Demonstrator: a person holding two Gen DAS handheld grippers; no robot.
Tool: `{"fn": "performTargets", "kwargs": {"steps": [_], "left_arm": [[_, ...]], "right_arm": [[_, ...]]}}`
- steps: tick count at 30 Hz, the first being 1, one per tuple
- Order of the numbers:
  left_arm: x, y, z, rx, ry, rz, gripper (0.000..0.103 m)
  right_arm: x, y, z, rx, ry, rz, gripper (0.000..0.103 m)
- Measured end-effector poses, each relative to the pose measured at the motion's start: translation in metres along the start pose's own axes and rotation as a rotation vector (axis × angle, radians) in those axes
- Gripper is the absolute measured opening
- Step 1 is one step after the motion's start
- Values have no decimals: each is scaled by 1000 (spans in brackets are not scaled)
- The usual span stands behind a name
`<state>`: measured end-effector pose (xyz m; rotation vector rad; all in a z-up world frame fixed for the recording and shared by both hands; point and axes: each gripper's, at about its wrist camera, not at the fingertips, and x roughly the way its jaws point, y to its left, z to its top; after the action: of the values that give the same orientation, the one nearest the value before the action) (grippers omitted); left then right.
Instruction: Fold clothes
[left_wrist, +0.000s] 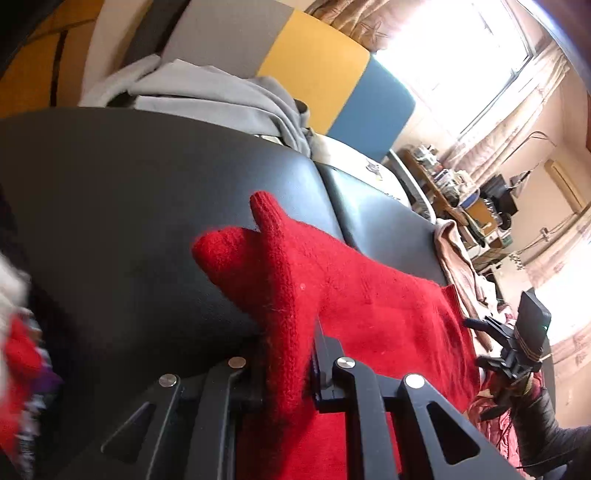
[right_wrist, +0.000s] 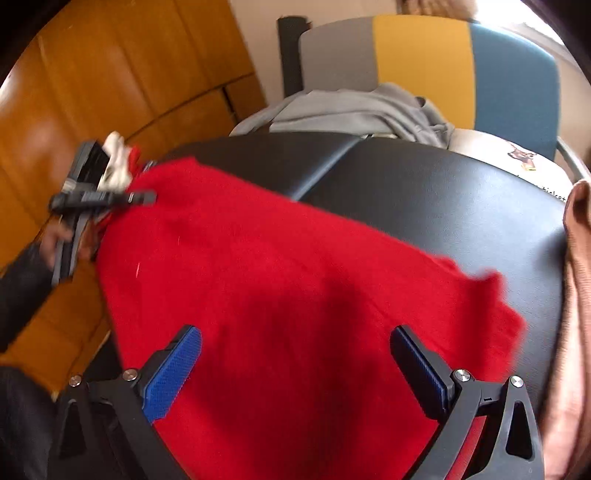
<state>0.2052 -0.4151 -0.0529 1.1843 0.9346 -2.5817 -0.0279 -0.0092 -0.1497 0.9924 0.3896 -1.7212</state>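
Across the black padded table (right_wrist: 424, 192) lay the red knitted garment (right_wrist: 280, 280), spread from the near left edge toward the far right, part of it hanging over the near side. My left hand-held gripper (left_wrist: 286, 373) was clamped on a bunched fold of that red knit, the wool squeezed between its two black fingers and sticking up past them in two blunt points. From the right wrist camera I could see the same left tool at the garment's far left corner, with my dark sleeve (right_wrist: 22, 284) behind it and something white and red beside it that was too blurred to name. My right hand-held gripper (right_wrist: 295, 350) stood with its blue-padded fingers (right_wrist: 173, 369) wide apart over the near part of the red cloth, gripping nothing. At the far edge of the table sat a heap of grey clothing (right_wrist: 354, 110), well apart from the red piece. Behind it rose a chair back (right_wrist: 424, 59) in grey, yellow and blue panels. A tan cloth (right_wrist: 576, 295) hung along the table's right edge, and wooden panelling (right_wrist: 110, 92) filled the left of the right wrist view.
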Motion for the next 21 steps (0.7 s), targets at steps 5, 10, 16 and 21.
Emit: {"fn": "performTargets", "kwargs": {"steps": [5,10,16,21], "left_arm": [[-15,-8,14,-2,7,48,14],[-27,-29,15,-33,18,-17,14],[-30,-84,8,-95,14,-233,14],[-30,-130,2,-146,13,-407,14]], "right_arm": [[-14,-6,-2,-79,86,91,103],[21,-20,-8,-162,255,66,103],[35,-18,-23,-224,233,1,103],[29,-23,-30,-185,165,7,103]]}}
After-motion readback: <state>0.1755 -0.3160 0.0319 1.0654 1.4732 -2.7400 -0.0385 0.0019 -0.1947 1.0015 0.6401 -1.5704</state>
